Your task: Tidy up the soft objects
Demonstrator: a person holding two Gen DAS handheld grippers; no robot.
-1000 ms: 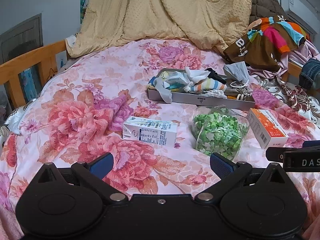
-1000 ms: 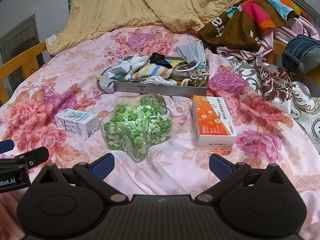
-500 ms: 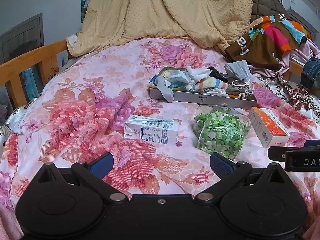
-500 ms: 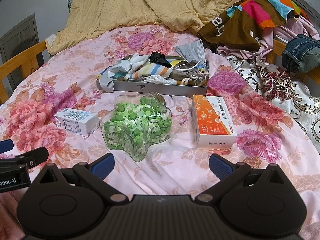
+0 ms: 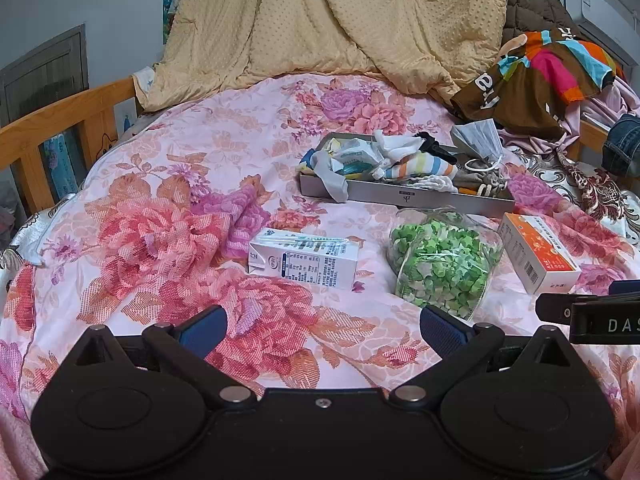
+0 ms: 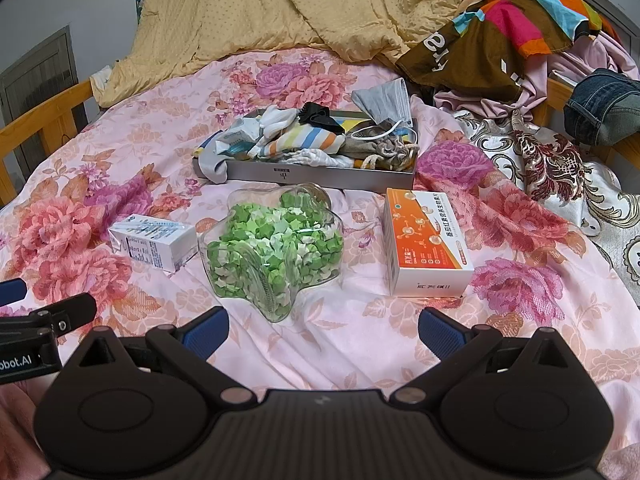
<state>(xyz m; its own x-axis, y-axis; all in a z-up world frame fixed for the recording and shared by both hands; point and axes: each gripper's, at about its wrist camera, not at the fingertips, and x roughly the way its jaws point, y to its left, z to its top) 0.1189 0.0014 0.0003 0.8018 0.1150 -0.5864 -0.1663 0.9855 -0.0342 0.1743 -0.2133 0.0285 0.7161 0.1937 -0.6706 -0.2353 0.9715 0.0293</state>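
Floral bedsheet (image 5: 168, 168) spans both views, yellow blanket (image 5: 340, 20) heaped at its far end. Grey tray (image 6: 320, 174) mid-bed holds the soft items: striped cloth (image 6: 304, 140), white socks (image 6: 276, 118), grey face mask (image 6: 386, 100) draped over its far right corner; just in front lie a star-shaped jar (image 6: 276, 248) of green paper stars, orange box (image 6: 424, 248) to its right, milk carton (image 5: 304, 258) to its left. Left gripper (image 5: 322, 326) and right gripper (image 6: 324, 328) hover low over the sheet, jaws spread wide, holding nothing.

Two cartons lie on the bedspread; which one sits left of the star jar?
The white milk carton with blue print; the orange-and-white medicine box lies right of the jar.
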